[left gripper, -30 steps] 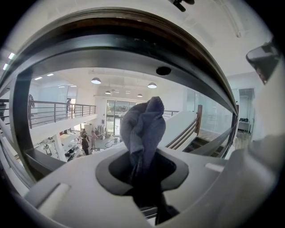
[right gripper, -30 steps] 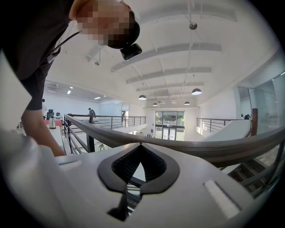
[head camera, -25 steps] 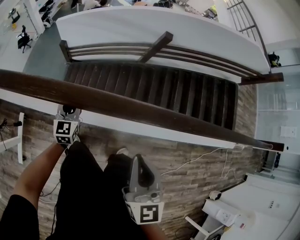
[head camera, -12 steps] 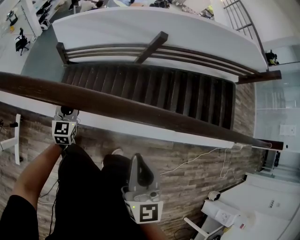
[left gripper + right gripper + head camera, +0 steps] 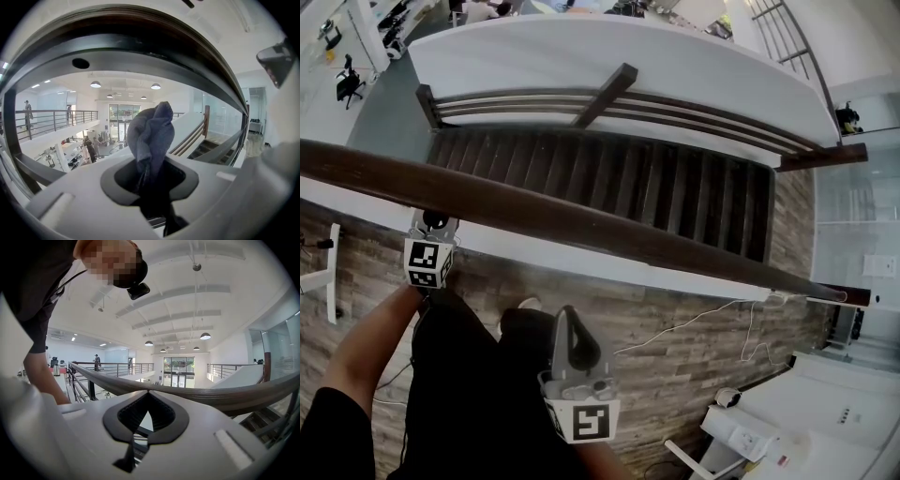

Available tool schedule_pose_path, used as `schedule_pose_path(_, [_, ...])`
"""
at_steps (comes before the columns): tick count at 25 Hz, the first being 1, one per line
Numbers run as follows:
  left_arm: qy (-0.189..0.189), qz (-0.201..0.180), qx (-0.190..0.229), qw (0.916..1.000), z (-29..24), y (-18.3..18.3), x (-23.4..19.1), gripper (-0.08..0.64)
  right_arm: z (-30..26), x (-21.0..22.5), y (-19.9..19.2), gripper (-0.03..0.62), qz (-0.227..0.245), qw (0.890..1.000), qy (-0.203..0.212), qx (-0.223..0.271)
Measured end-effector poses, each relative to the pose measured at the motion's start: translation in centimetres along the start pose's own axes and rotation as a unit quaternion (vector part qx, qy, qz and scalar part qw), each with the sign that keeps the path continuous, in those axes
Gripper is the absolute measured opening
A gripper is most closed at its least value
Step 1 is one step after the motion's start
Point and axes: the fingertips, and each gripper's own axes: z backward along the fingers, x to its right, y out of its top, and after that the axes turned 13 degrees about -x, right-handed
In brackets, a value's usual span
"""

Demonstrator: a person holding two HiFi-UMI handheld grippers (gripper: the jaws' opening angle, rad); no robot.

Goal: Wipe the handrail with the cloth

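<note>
Left gripper (image 5: 150,180): clamped on cloth (image 5: 151,133), a dark blue bunch sticking up out of the jaws.
Cloth: close beneath rail (image 5: 581,225), at its near-left stretch; contact not clear from either view.
Right gripper (image 5: 147,420): jaws pressed together, nothing between them; held low by the legs, short of the rail.
Change over last second: next to none. Left gripper stays parked under the same spot of rail; right gripper drifted a touch left. No sweep along the rail visible.
Meaning for task: probably a pause, or the very start of a stroke; wiping seemingly not advancing, with the long run of rail to the right likely yet to do.
Writing: no brand or readable text anywhere; only black-and-white square markers (image 5: 428,263) on the cubes.
</note>
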Motion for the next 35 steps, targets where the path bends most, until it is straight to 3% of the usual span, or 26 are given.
schedule_pose_path(15, [0.003, 0.006, -0.001, 1.0, -1.1, 0.4, 3.0, 0.087, 0.0, 2.4, -0.2, 0.002, -0.007, 1.0, 0.023, 0.0])
schedule_pose_path(22, [0.0, 0.001, -0.004, 1.0, -1.5, 0.6, 4.8, 0.087, 0.6, 3.8, -0.3, 0.002, 0.008, 1.0, 0.019, 0.007])
schedule_pose_path(35, [-0.004, -0.004, -0.006, 1.0, -1.8, 0.9, 6.9, 0.087, 1.1, 5.0, -1.0, 0.002, -0.012, 1.0, 0.018, 0.006])
